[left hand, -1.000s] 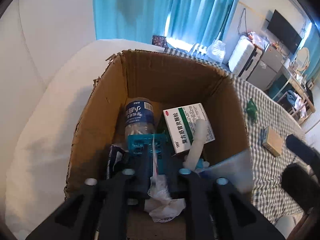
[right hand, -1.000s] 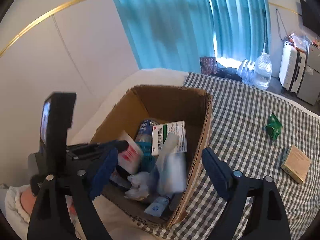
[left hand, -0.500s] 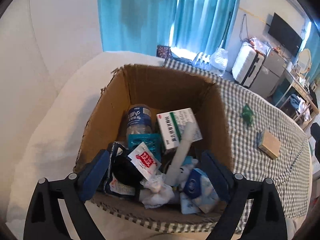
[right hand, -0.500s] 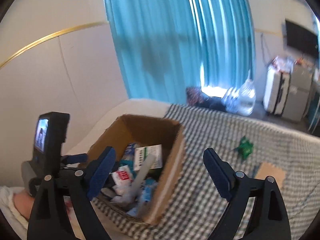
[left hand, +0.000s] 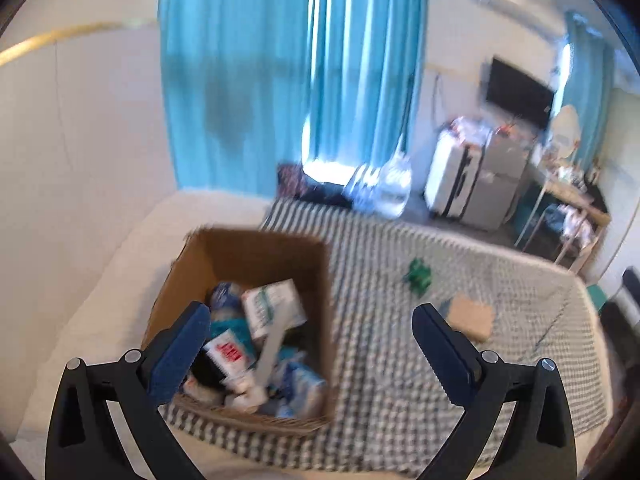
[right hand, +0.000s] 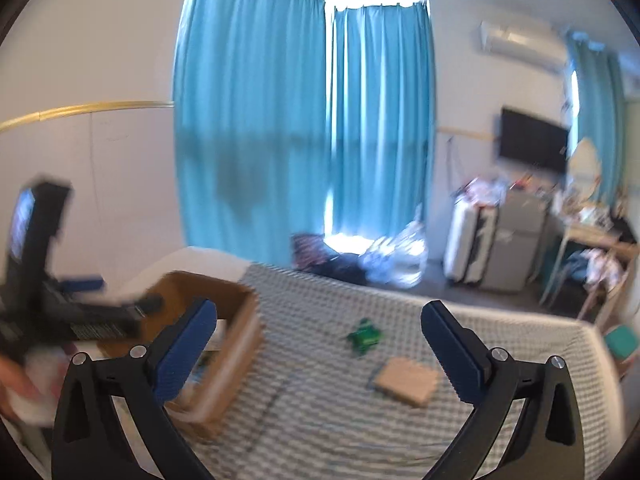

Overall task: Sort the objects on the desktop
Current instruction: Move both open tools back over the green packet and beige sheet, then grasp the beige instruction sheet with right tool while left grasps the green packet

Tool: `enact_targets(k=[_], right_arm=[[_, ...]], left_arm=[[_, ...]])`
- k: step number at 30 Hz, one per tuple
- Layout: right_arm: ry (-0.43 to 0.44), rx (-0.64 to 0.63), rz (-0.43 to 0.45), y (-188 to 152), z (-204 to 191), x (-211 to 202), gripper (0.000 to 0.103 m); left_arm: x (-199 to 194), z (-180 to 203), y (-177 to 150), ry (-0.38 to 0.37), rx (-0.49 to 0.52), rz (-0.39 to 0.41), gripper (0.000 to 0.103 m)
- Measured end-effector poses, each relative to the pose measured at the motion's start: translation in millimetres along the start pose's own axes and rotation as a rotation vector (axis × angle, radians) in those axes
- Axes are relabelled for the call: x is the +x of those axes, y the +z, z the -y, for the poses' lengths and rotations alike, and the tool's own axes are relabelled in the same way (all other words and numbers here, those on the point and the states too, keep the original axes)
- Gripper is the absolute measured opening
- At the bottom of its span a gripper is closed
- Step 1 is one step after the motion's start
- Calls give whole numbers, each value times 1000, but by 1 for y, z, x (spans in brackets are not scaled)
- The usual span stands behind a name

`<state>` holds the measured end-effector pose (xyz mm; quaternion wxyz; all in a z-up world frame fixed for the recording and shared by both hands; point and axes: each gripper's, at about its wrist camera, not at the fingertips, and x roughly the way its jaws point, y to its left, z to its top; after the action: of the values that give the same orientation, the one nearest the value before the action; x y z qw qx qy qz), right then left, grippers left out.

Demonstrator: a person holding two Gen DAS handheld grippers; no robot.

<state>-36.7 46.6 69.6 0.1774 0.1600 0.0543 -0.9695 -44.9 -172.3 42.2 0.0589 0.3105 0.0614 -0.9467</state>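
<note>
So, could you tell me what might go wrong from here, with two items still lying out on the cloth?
1. The cardboard box is heaped; adding the tan box may push the upright white tube out.
2. The green item is small and crumpled, so the open right hand-held gripper could snag the checked cloth.
3. Both views are blurred, and the open left hand-held gripper could clip the box.

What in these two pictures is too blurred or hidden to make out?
- Box contents, left view: motion blur makes the labels unreadable, and the left gripper finger covers some items.
- Box interior, right view: hidden by the box wall and the right gripper finger.
- Green item, both views: too blurred to identify.
- Tan block: cannot tell what it is.
</note>
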Motion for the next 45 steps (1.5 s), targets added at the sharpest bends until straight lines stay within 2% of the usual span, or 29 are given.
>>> enact_targets(k=[2, 5, 7, 9, 12, 17, 21, 24, 27, 30, 34, 38, 42, 45], right_arm=[[-13, -14, 11, -4, 17, -9, 103], [-33, 12, -19, -13, 51, -19, 103], [-73, 15, -48, -22, 70, -21, 103], [-109, 22, -58, -30, 87, -24, 103], [-110, 50, -79, -43, 108, -26, 103], [-128, 51, -120, -62, 126, -13, 103], [-81, 43, -141, -72, 133, 14, 103], [-39, 50, -165, -80, 138, 38, 103], [39, 44, -232, -91, 140, 74, 103], [74, -23, -292, -103, 139, 104, 103], [126, -144, -354, -118, 142, 148, 103], [167, -282, -397, -128, 143, 193, 103], [286, -420, -452, -146, 140, 238, 103], [350, -498, -504, -162, 136, 268, 102]], left_arm=[[-7, 10, 4, -49, -29, 6, 103], [-9, 20, 4, -207, -113, -16, 103], [-6, 29, 3, -244, -144, -28, 103], [-1, 41, 1, -217, -132, -32, 103], [10, 56, -3, -176, -110, -38, 103], [34, 75, -14, -193, -78, -74, 103], [63, 96, -22, -151, -31, -124, 103], [88, 110, -28, -89, 14, -151, 103], [119, 125, -34, -99, 56, -196, 103], [155, 139, -40, -98, 77, -242, 103], [204, 156, -45, -51, 94, -282, 103], [246, 163, -49, -19, 59, -336, 103], [272, 160, -58, 28, 33, -359, 103], [291, 154, -70, 56, 34, -410, 103]])
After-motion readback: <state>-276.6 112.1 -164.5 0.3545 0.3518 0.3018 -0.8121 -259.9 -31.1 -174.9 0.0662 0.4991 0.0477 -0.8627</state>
